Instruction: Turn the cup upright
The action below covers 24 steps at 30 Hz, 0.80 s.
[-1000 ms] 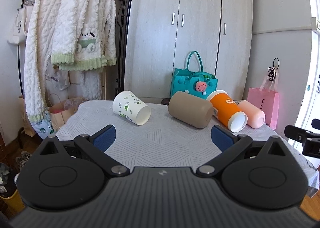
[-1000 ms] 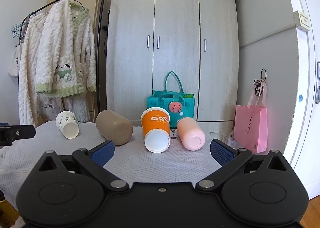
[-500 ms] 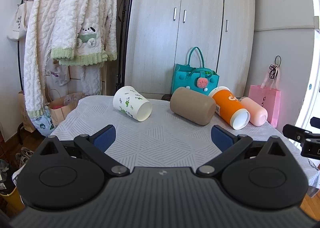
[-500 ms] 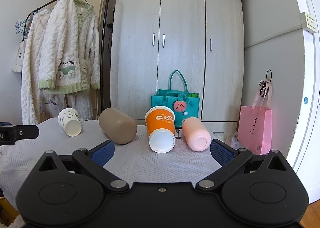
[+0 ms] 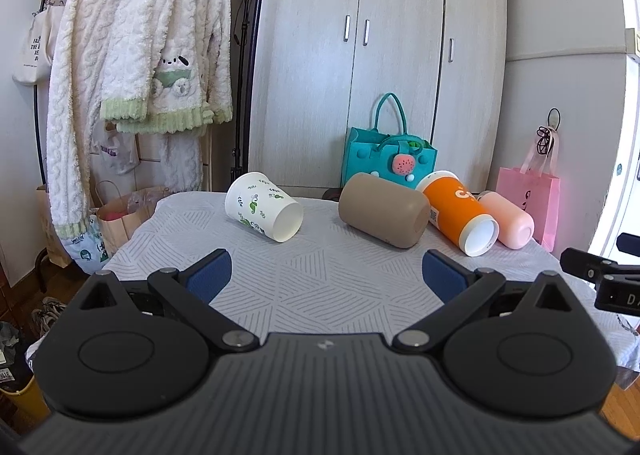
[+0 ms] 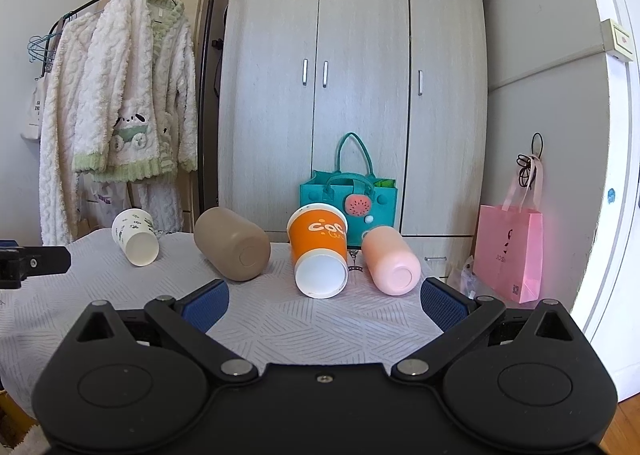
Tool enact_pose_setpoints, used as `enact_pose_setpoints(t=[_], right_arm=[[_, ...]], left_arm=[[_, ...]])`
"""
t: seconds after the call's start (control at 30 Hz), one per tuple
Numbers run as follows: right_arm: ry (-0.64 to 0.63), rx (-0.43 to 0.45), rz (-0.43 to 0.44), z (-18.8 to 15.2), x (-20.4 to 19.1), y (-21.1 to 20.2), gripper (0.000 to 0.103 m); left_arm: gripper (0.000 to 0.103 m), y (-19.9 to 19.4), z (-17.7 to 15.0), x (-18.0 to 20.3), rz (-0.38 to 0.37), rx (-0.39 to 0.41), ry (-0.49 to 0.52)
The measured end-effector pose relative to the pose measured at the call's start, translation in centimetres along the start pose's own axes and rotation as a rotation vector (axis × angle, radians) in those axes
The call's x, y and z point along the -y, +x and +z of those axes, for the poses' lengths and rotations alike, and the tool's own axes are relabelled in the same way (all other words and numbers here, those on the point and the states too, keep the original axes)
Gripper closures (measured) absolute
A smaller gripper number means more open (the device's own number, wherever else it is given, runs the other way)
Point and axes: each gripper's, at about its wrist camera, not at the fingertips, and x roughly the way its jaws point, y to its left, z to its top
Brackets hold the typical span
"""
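Observation:
Several cups lie on their sides in a row at the far side of the table: a white cup with green leaf print (image 5: 262,206) (image 6: 135,236), a tan cup (image 5: 382,210) (image 6: 234,243), an orange paper cup (image 5: 460,211) (image 6: 320,249) and a pink cup (image 5: 508,219) (image 6: 390,259). My left gripper (image 5: 326,277) is open and empty, short of the white and tan cups. My right gripper (image 6: 324,301) is open and empty, just short of the orange cup.
The table wears a grey patterned cloth (image 5: 320,287). Behind it stand a wardrobe (image 5: 376,55), a teal bag (image 5: 386,155) and a pink bag (image 6: 510,251). A rack of white robes (image 5: 132,55) hangs at the left. The right gripper shows at the left view's right edge (image 5: 600,279).
Both grippers have risen a little and tilted, so the cups sit lower in both views. The cups have not moved. Both stay open.

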Motion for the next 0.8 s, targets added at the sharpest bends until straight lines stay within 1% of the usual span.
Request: enact_pose_setpoints(t=[0.53,0.8], right_arm=[[-0.008,-0.011,0.007,-0.17,-0.28,0.13,0.000],[-0.022,-0.020,0.005,-0.06,-0.31,0.04,0.000]], left_arm=[[0.000,-0.11,-0.07,-0.27,0.001,-0.010,-0.012],[0.000,-0.20,0.34,-0.36,-0.013,-0.040,-0.025]])
